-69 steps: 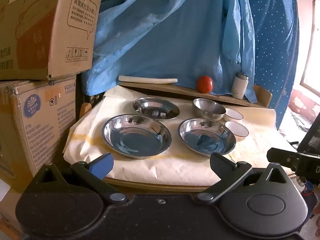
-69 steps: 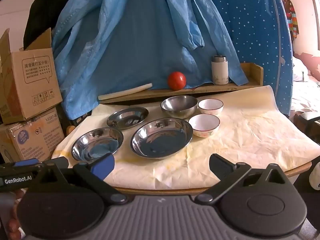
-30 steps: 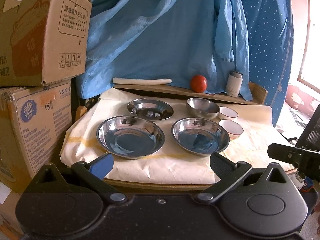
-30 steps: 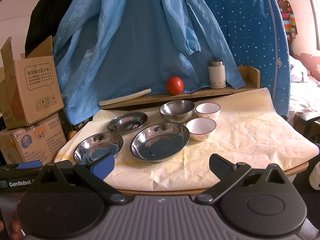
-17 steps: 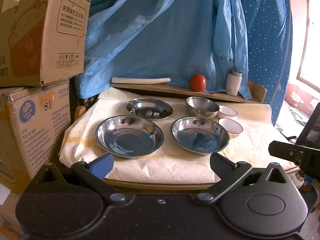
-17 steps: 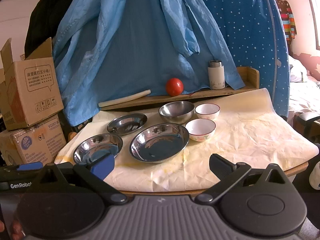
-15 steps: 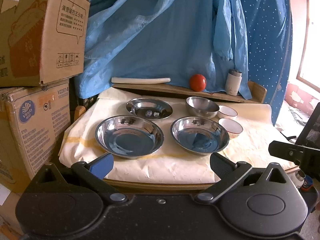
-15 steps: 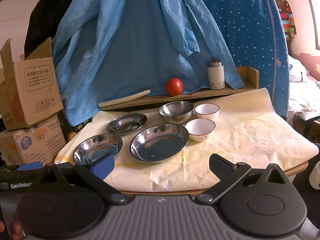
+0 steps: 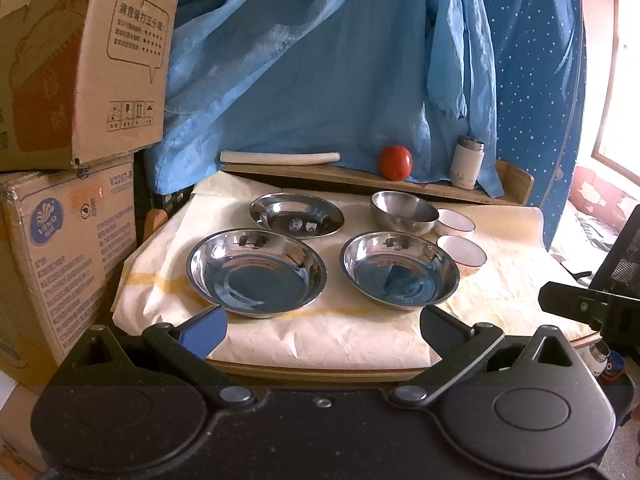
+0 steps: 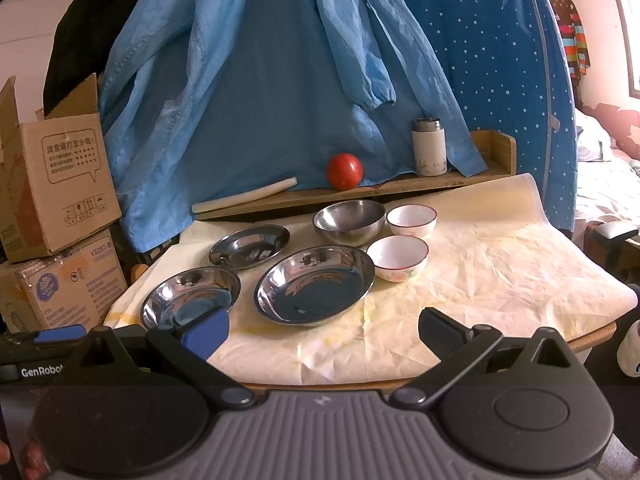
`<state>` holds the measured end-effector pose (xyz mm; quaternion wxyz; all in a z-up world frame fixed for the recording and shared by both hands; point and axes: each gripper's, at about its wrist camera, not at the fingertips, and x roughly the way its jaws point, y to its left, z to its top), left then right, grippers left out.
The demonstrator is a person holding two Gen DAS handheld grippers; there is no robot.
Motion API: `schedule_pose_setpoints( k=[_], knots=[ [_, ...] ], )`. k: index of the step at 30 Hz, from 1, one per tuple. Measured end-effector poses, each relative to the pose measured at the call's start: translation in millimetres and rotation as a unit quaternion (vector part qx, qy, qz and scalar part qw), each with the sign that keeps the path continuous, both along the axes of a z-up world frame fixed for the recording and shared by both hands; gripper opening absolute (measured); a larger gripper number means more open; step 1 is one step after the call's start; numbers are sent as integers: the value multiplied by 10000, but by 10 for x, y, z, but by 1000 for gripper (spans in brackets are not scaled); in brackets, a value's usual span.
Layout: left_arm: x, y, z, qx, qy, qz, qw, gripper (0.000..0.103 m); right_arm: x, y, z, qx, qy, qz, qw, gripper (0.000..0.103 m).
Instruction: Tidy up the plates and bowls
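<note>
My left gripper (image 9: 322,322) is black with one blue fingertip pad. I see shiny silver plates (image 9: 256,272), a silver bowl (image 9: 404,212), two white bowls (image 10: 397,258) with red rims, a cream cloth (image 10: 500,272), a red ball (image 9: 395,162), plain blue drapes (image 9: 320,60), white-dotted blue fabric (image 10: 500,40) far right, and brown boxes (image 9: 68,220) left.

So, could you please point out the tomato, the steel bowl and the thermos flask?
tomato (image 10: 345,171), right wrist view, middle of its skin.
steel bowl (image 10: 349,225), right wrist view, outer wall.
thermos flask (image 10: 429,153), right wrist view, white body.
</note>
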<state>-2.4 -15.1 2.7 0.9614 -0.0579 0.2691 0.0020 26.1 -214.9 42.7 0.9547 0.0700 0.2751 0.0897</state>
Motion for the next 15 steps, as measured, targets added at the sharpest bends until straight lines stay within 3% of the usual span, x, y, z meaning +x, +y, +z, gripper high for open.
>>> schedule_pose_setpoints(
  k=[15],
  knots=[
    [141, 4, -58, -28, 119, -16, 9999, 102, 85, 6, -53, -10, 107, 3, 9999, 103]
  ],
)
